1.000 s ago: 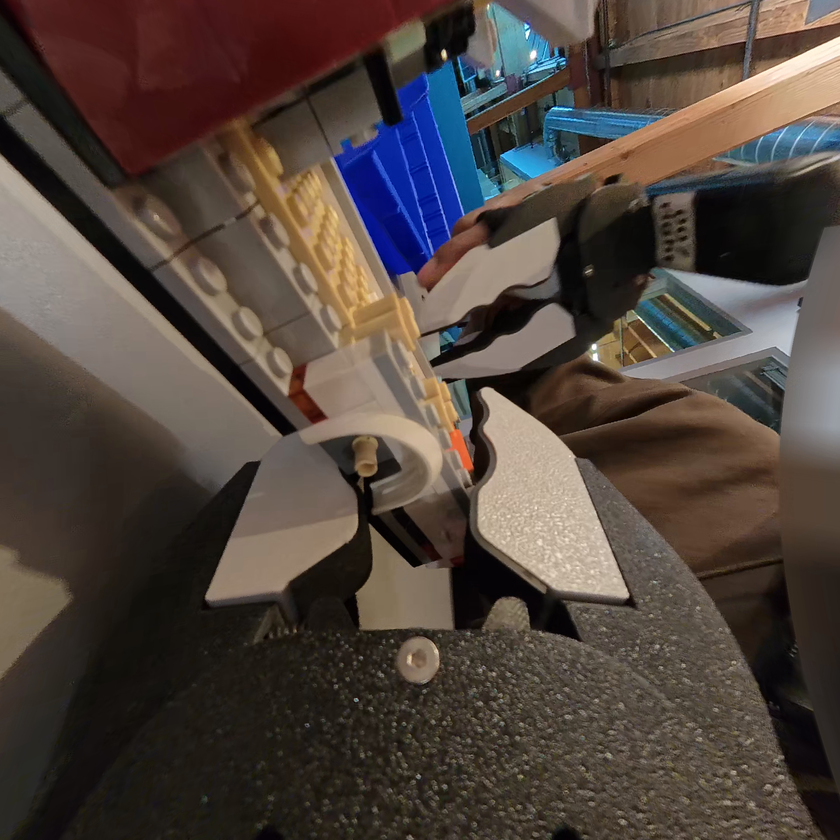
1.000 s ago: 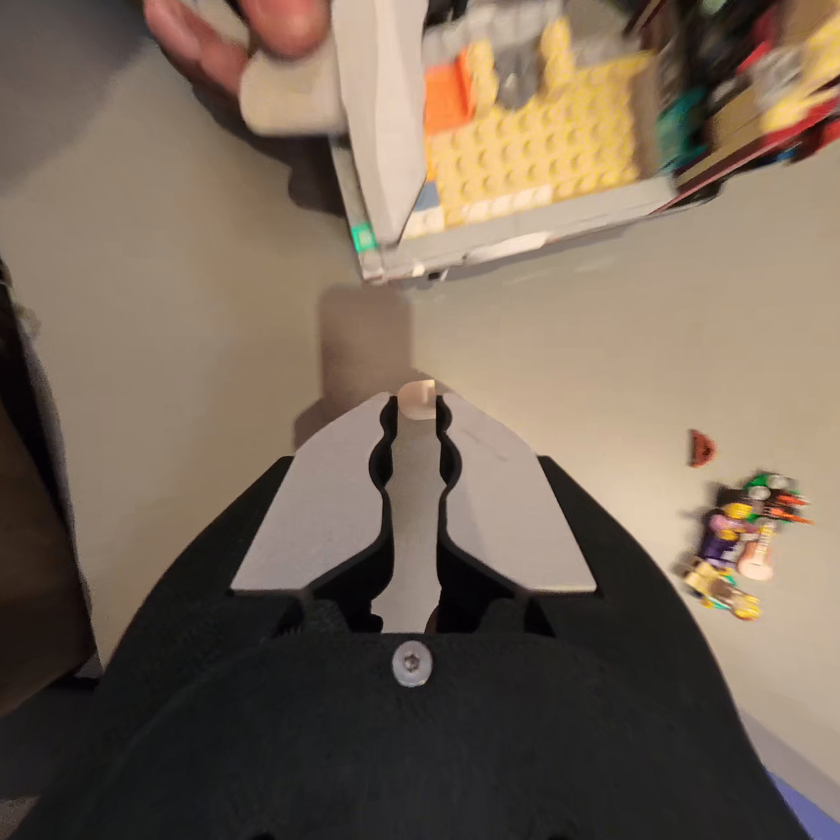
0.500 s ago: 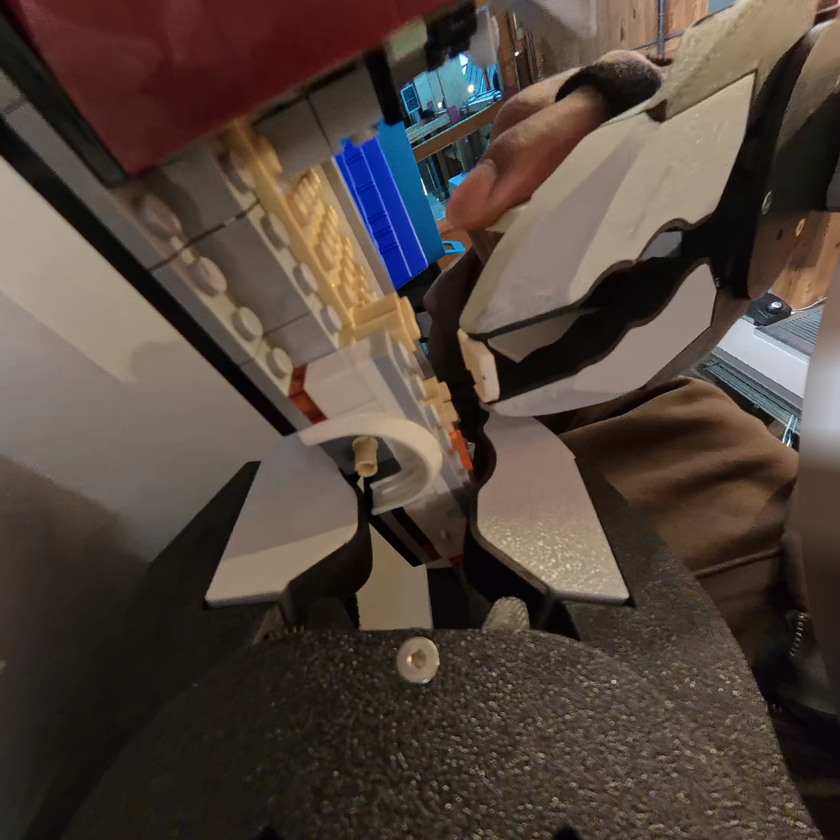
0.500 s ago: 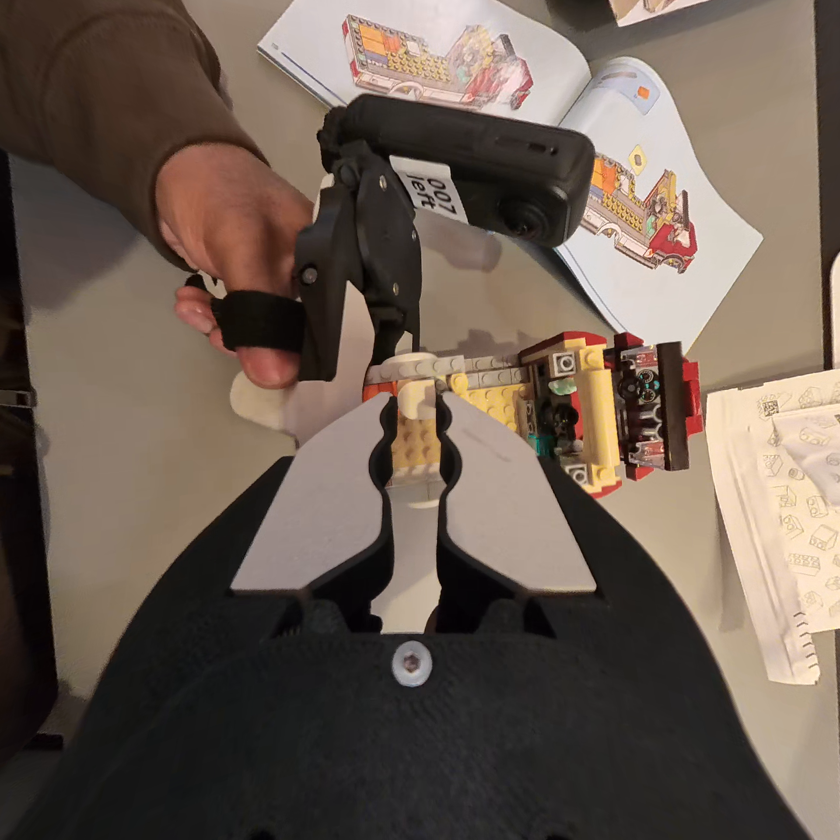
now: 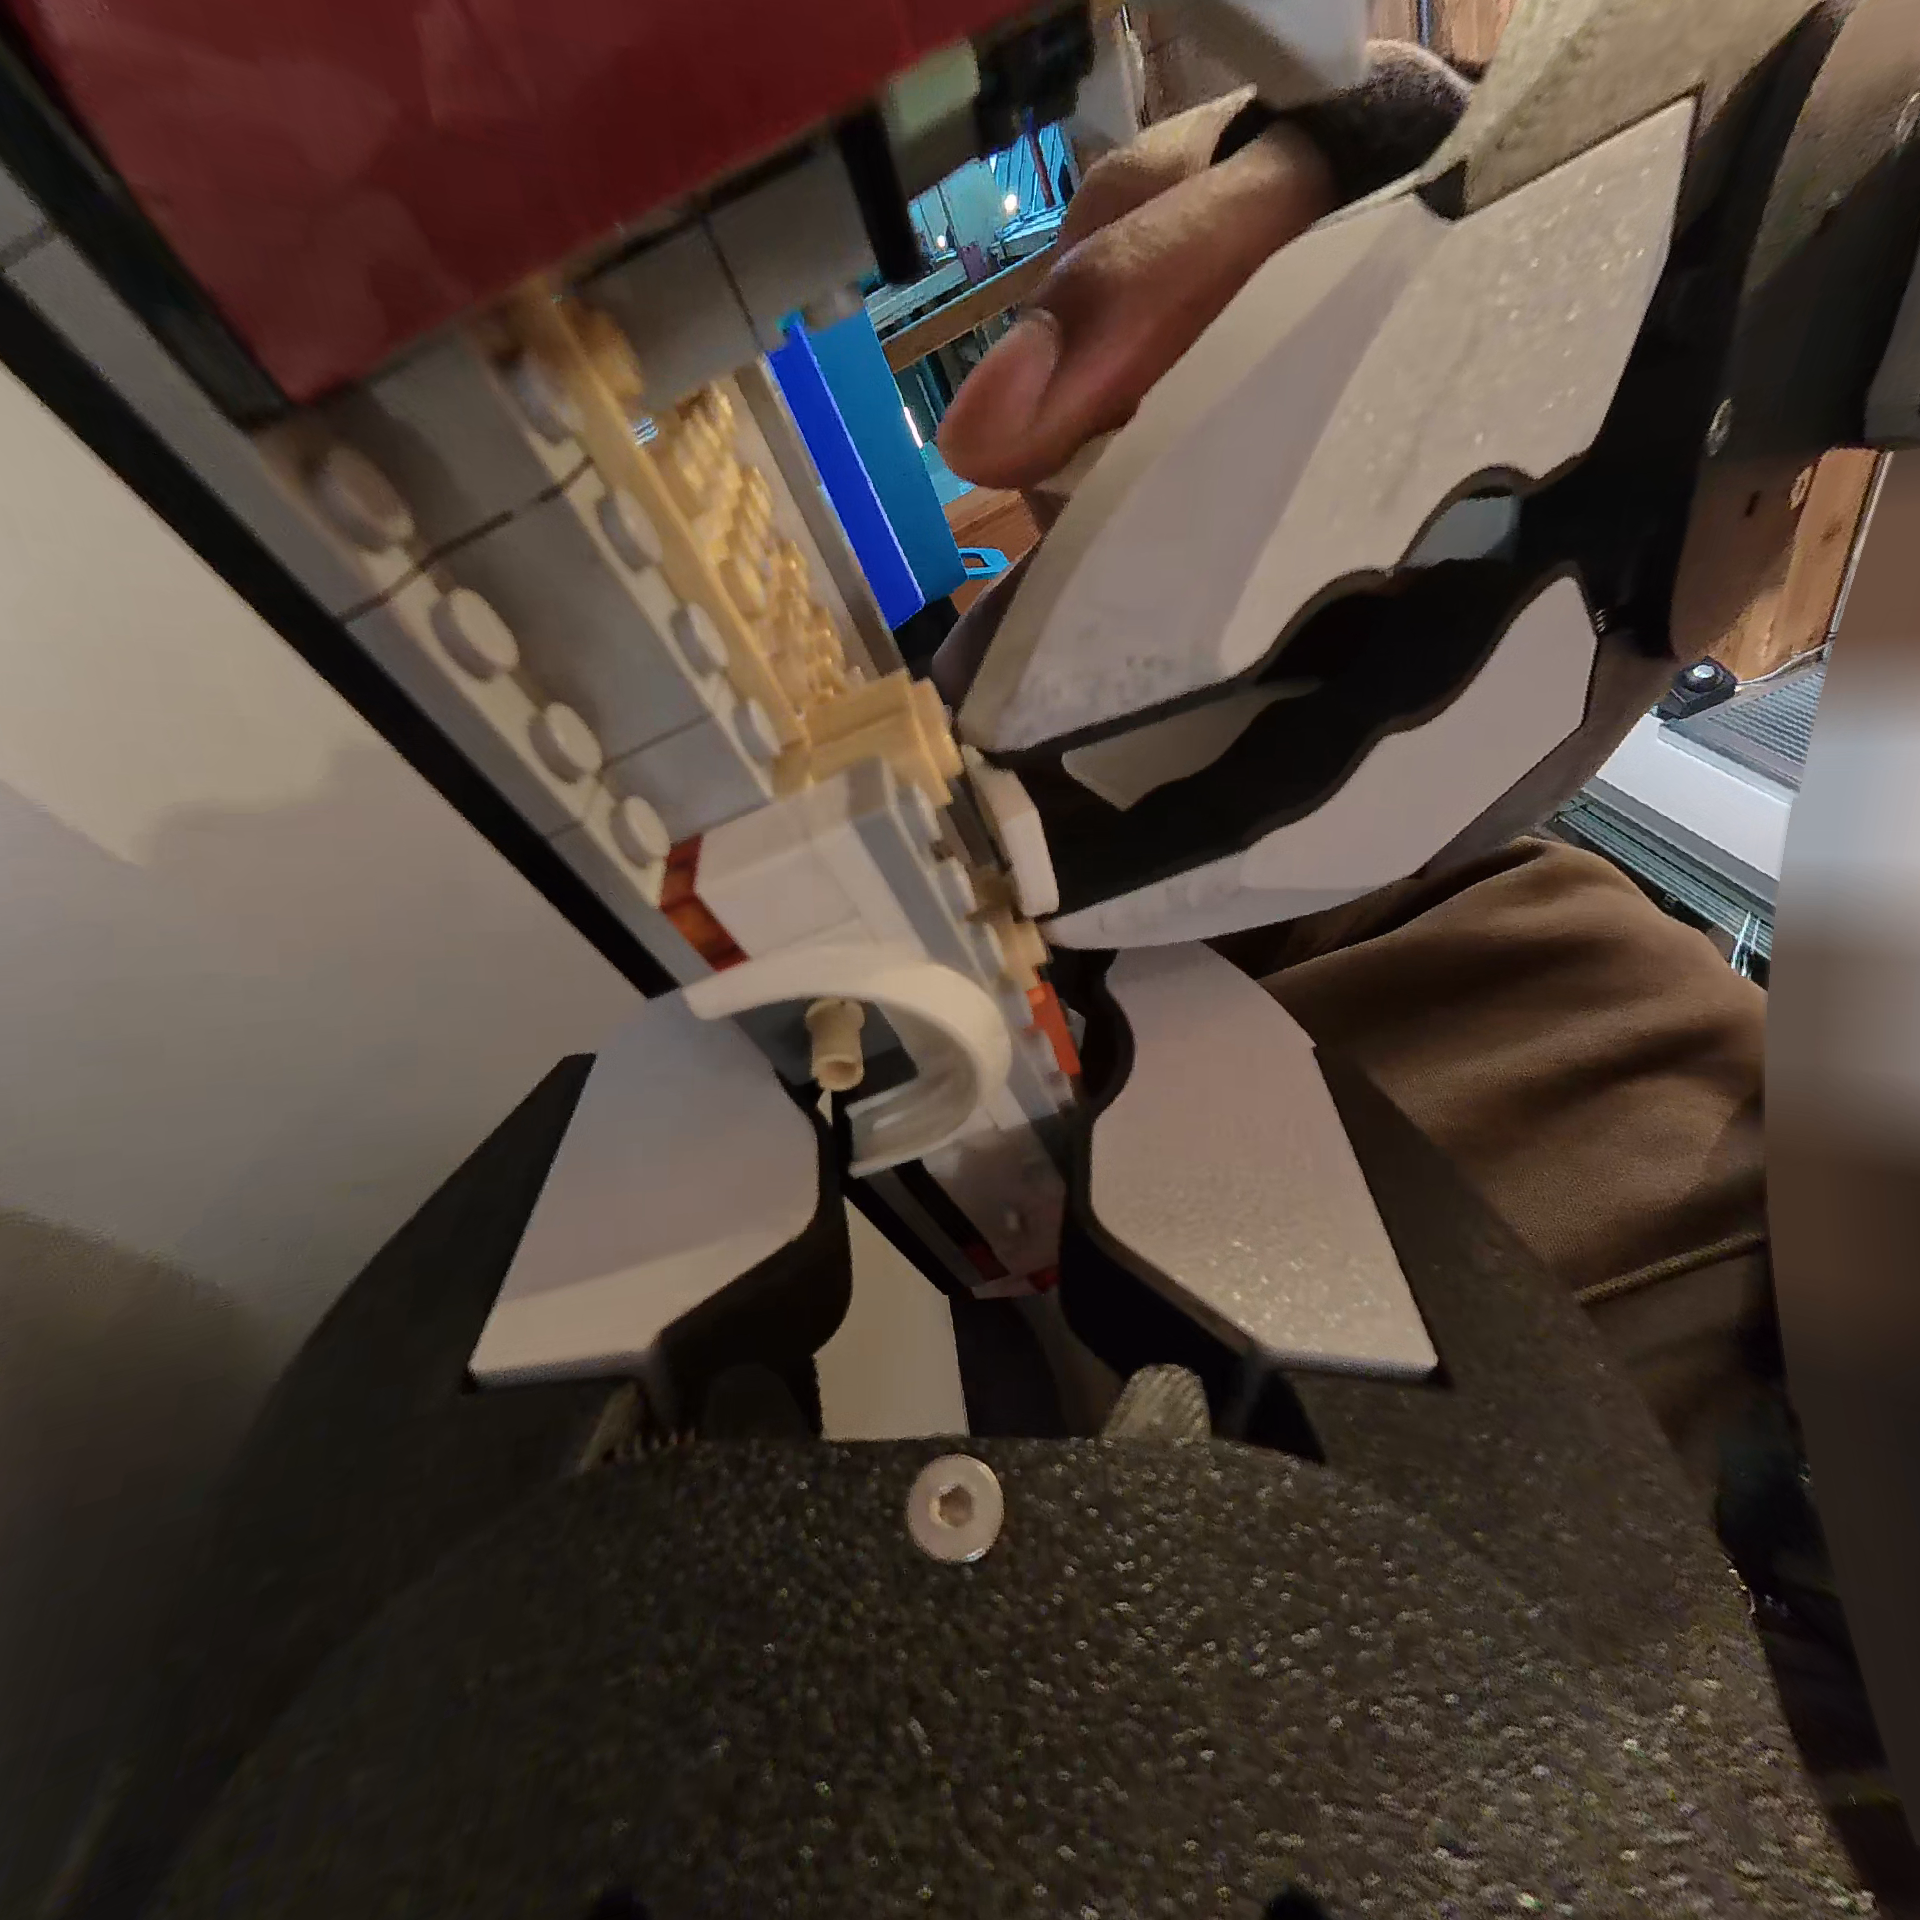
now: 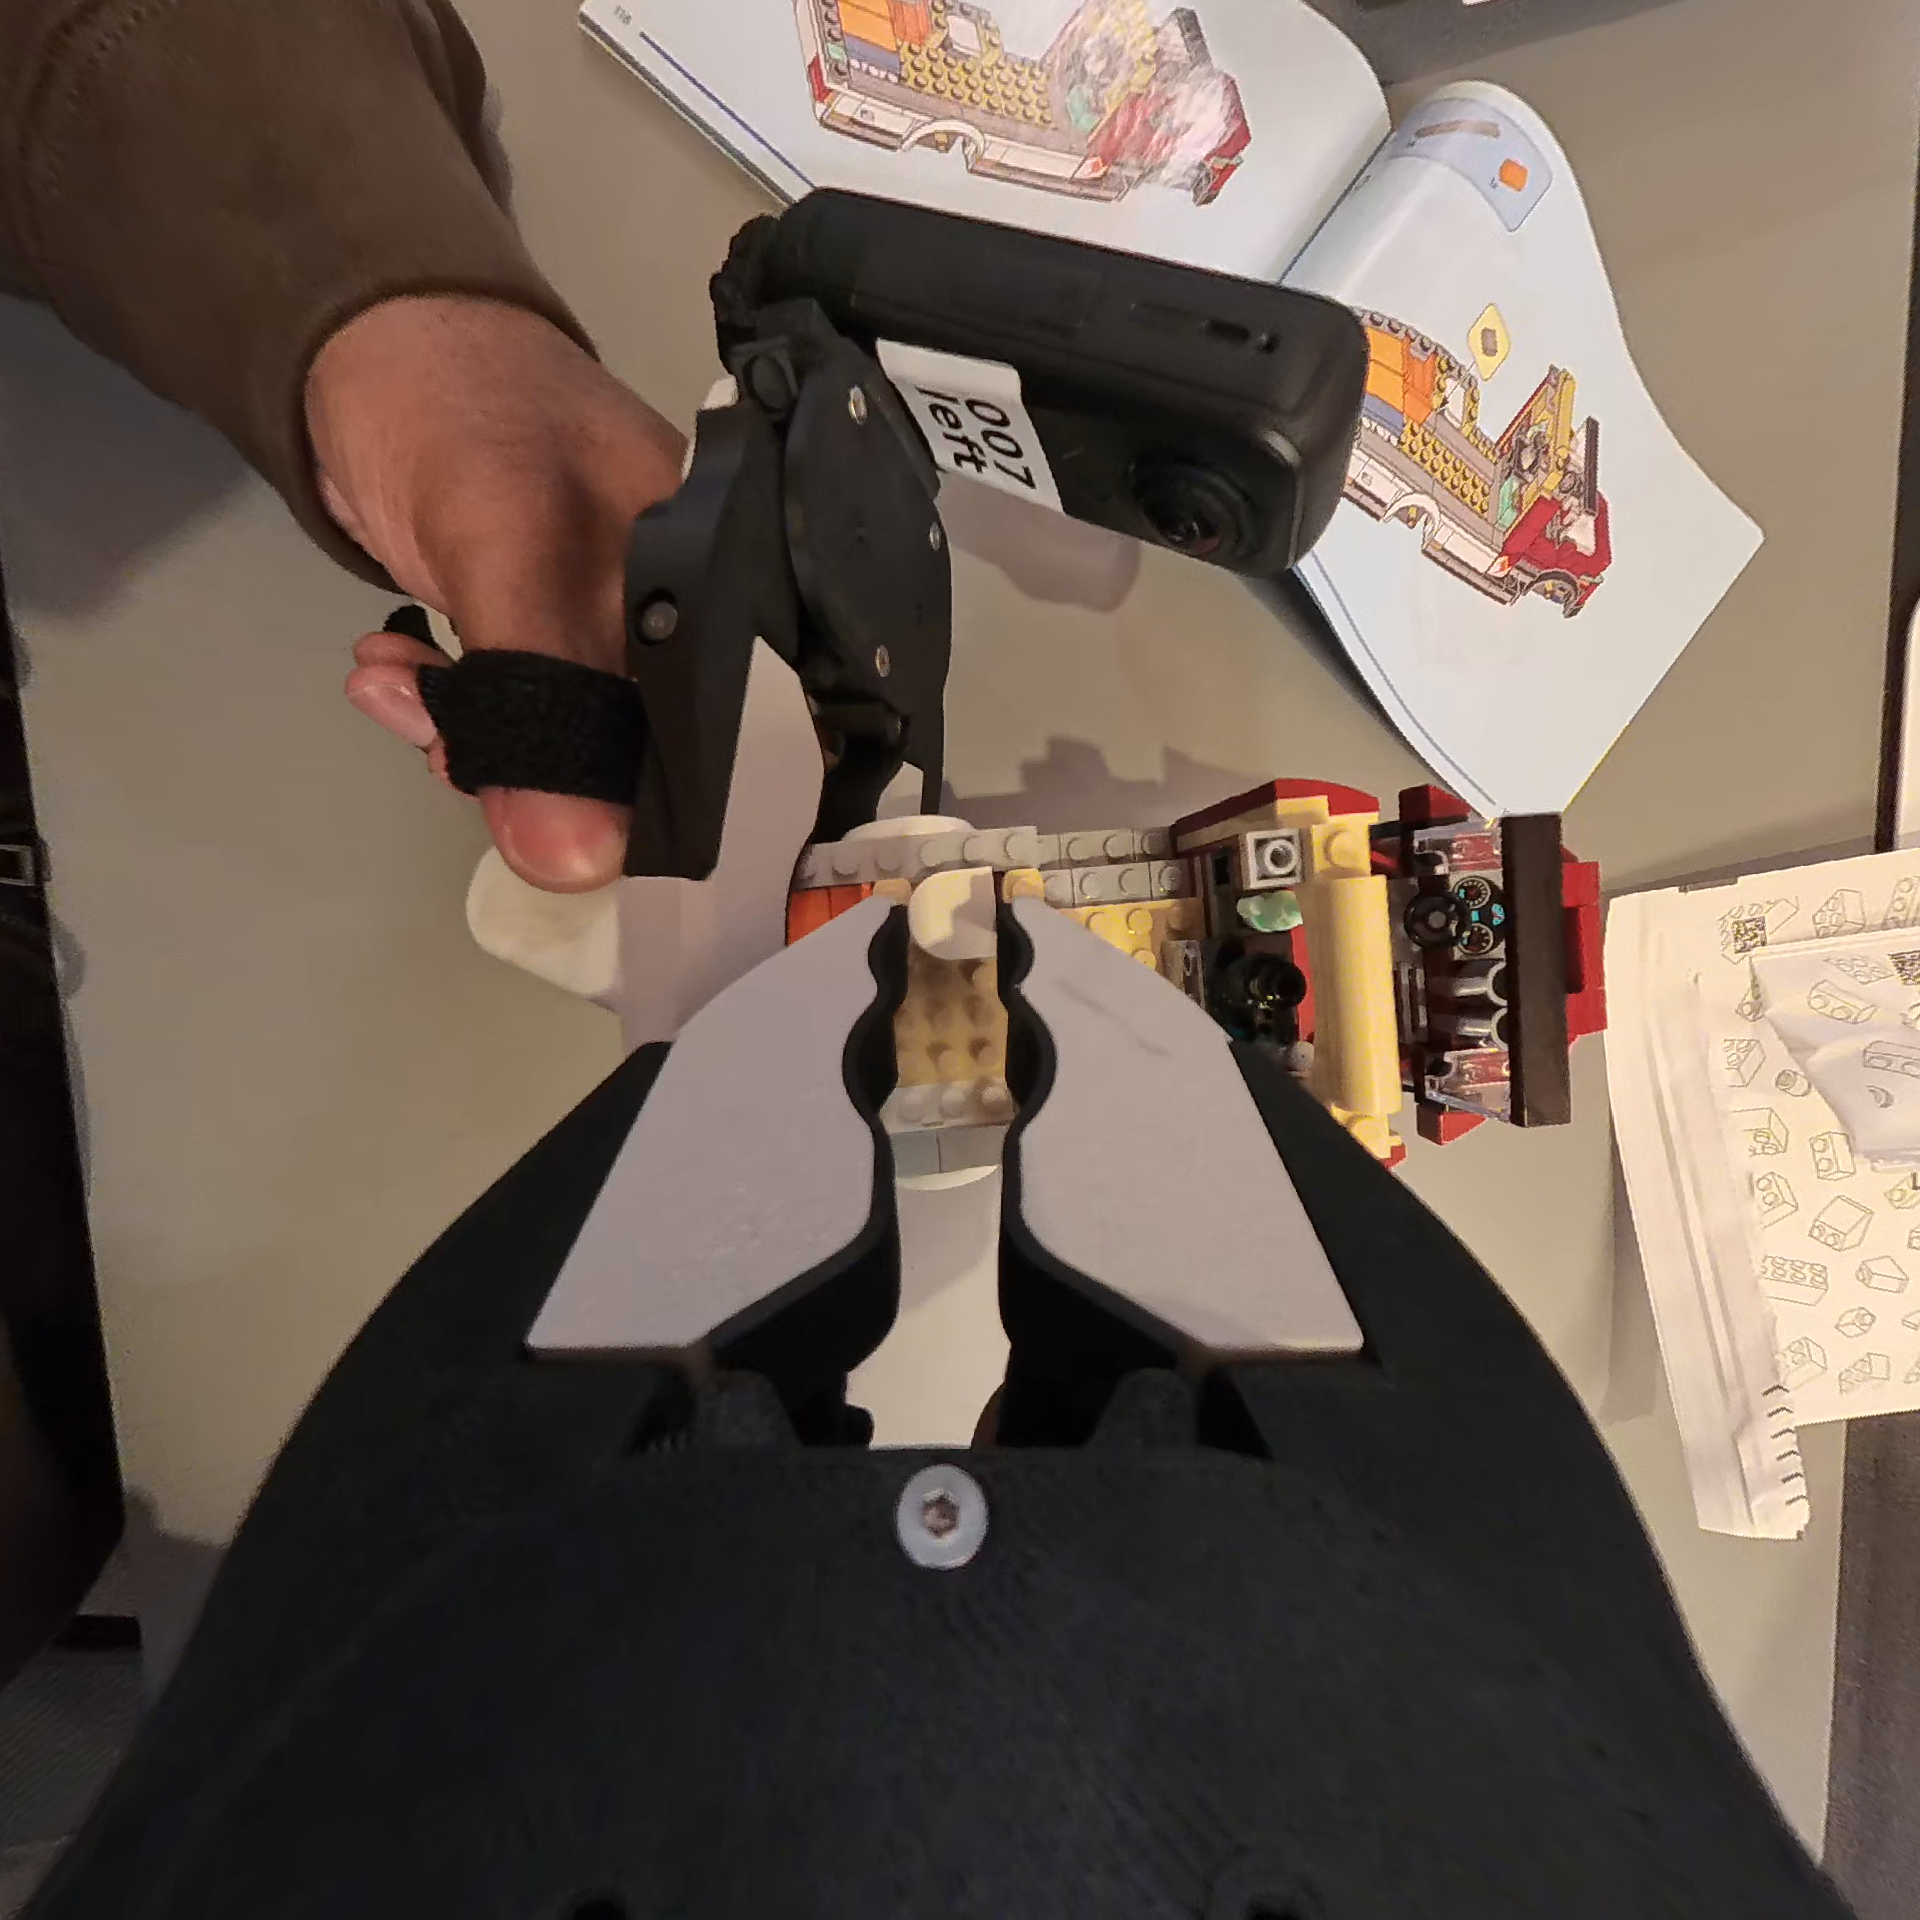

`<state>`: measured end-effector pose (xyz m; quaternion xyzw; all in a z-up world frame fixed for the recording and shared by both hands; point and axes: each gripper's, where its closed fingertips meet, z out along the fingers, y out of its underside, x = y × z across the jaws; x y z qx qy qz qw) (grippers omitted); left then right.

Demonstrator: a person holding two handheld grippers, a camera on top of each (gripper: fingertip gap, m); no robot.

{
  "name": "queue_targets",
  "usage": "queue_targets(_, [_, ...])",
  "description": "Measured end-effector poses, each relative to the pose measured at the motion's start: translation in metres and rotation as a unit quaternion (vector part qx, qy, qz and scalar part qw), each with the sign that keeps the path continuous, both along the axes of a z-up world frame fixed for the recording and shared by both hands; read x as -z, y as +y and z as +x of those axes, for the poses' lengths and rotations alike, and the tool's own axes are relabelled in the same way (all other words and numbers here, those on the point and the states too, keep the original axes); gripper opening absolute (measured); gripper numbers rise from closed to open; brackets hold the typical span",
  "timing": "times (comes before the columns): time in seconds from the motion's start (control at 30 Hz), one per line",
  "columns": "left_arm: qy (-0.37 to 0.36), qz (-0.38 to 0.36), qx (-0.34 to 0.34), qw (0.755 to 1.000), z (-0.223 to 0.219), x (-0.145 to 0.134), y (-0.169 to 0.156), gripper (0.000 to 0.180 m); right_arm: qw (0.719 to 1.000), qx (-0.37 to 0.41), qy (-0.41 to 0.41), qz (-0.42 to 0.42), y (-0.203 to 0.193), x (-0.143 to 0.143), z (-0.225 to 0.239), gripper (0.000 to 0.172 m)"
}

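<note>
My left gripper is shut on the rear end of a toy brick vehicle, with a grey base, tan studs and a red front. Its fingers clamp the end beside a white wheel arch. My right gripper is shut on a small white rounded piece and holds it against the tan studs near the vehicle's rear. The left wrist view shows the right gripper with the white piece touching the model. A hand holds the left gripper's black body.
An open instruction booklet lies on the grey table behind the vehicle. A white paper bag printed with brick drawings lies to the right. A brown sleeve is close by on the right of the left wrist view. Some 7 centimetres of space lies between my two pairs of fingers.
My right gripper, shut on the white piece throughout, has come from over the table to the vehicle and brought the piece against its studs. My left gripper has kept its hold on the vehicle's rear.
</note>
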<state>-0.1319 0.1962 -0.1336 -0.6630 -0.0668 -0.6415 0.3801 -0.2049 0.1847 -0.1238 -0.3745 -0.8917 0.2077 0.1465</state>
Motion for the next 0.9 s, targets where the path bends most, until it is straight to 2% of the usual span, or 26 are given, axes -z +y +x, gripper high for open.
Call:
queue_targets(0.37, [-0.004, 0.0, 0.006, 1.0, 0.002, -0.001, -0.002, 0.046, 1.0, 0.0, -0.002, -0.01, 0.0, 0.0, 0.002, 0.017])
queue_targets(0.53, [-0.014, 0.003, 0.009, 1.0, 0.002, -0.003, -0.003, 0.046, 1.0, -0.01, 0.016, -0.006, 0.001, -0.005, 0.004, 0.023])
queue_targets(0.7, [-0.031, 0.006, 0.017, 0.999, 0.001, -0.006, -0.004, 0.046, 0.997, -0.017, 0.079, 0.002, 0.018, -0.024, 0.013, 0.028])
queue_targets(0.9, [-0.033, 0.01, 0.047, 0.998, 0.006, -0.008, -0.009, 0.046, 0.973, -0.086, 0.18, 0.115, 0.051, -0.033, 0.042, 0.038])
